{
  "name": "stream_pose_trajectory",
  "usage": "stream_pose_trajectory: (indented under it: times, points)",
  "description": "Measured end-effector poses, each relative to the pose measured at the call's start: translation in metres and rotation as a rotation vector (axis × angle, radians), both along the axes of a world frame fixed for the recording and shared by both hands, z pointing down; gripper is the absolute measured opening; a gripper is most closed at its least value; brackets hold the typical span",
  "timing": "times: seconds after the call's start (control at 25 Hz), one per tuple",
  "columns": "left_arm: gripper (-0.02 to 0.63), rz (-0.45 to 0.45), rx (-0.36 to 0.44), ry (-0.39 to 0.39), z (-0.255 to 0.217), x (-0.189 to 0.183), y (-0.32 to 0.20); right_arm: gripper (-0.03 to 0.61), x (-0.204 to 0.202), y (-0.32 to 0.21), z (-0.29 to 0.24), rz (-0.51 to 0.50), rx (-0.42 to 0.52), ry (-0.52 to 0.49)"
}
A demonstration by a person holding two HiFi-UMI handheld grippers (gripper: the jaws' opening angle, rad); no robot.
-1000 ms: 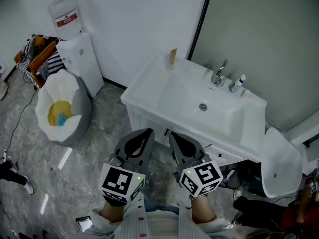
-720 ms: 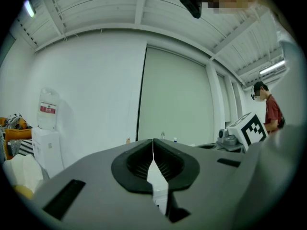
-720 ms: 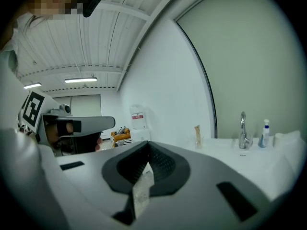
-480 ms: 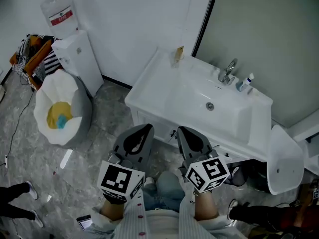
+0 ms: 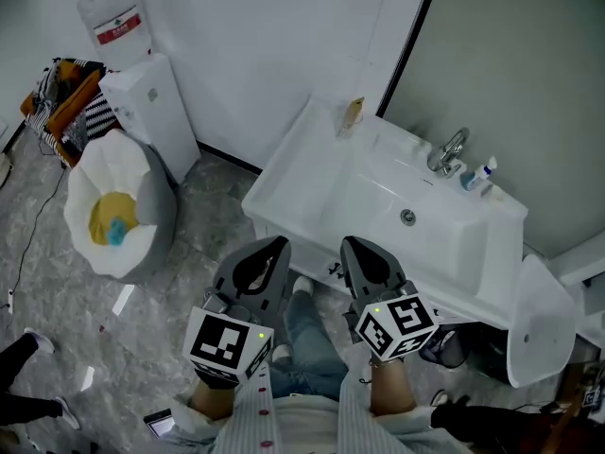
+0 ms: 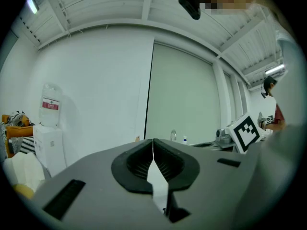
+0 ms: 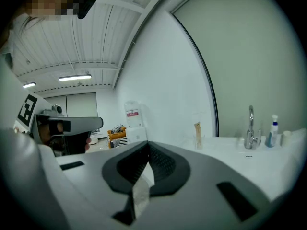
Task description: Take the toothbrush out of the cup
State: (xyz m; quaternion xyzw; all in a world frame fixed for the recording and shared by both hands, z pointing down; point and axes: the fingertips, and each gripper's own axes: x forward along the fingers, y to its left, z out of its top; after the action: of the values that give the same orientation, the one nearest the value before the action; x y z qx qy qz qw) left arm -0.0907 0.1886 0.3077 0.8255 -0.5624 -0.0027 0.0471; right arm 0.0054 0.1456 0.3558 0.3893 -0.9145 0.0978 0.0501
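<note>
- Since the earlier head views, the washbasin (image 5: 312, 173) has slid to the right of the picture. A trousered leg (image 5: 307, 334) has come into view under both tools, so the person appears to be walking up to the basin.
- Location: the cup (image 5: 353, 121) stands on the basin's back left corner, against the wall and well apart from the tap (image 5: 448, 149). The toothbrush (image 5: 355, 108) stands upright in it, its pale handle clear of the rim. The right gripper view shows the same pair beside the wall.
- Handling, as a judgement: the toothbrush is probably light, stiff and thin, with a smooth handle that could slip or twist between flat pads. The cup looks clear and light, so it is likely to tip or travel if the brush drags on its rim.
- Grip point, as a judgement: the exposed handle just above the rim, followed by a straight upward lift.
- Left gripper (image 5: 274, 249): jaws fully together, nothing between them, touching nothing.
- Right gripper (image 5: 357, 249): jaws likewise closed tip to tip and empty. Both are well short of the cup, so the jaws must part before any grip.
</note>
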Motion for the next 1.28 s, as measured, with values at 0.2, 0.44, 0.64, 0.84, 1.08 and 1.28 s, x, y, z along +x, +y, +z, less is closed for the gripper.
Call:
stream_pose_trajectory:
  times: [0.2, 0.44, 0.64, 0.84, 1.08, 1.28]
  points:
    - [0.018, -0.017, -0.001, -0.003, 0.002, -0.013, -0.044, 0.011, -0.014, -0.047, 0.003, -0.013, -0.007, -0.008]
    - [0.018, -0.011, -0.007, -0.003, -0.003, -0.018, -0.115, 0.011, -0.021, -0.115, -0.001, -0.014, -0.019, 0.001]
    - [0.018, 0.005, -0.009, -0.001, -0.013, -0.012, -0.174, 0.012, -0.017, -0.173, -0.011, -0.003, -0.015, 0.010]
    - [0.018, 0.024, 0.003, -0.007, -0.019, -0.002, -0.224, 0.011, -0.007, -0.222, -0.017, 0.016, -0.008, 0.011]
    - [0.018, 0.042, 0.011, -0.024, -0.022, 0.011, -0.269, 0.012, 0.005, -0.266, -0.018, 0.032, -0.009, 0.000]
    - [0.018, 0.054, 0.010, -0.038, -0.018, 0.017, -0.294, 0.012, 0.010, -0.289, -0.015, 0.037, -0.015, -0.005]
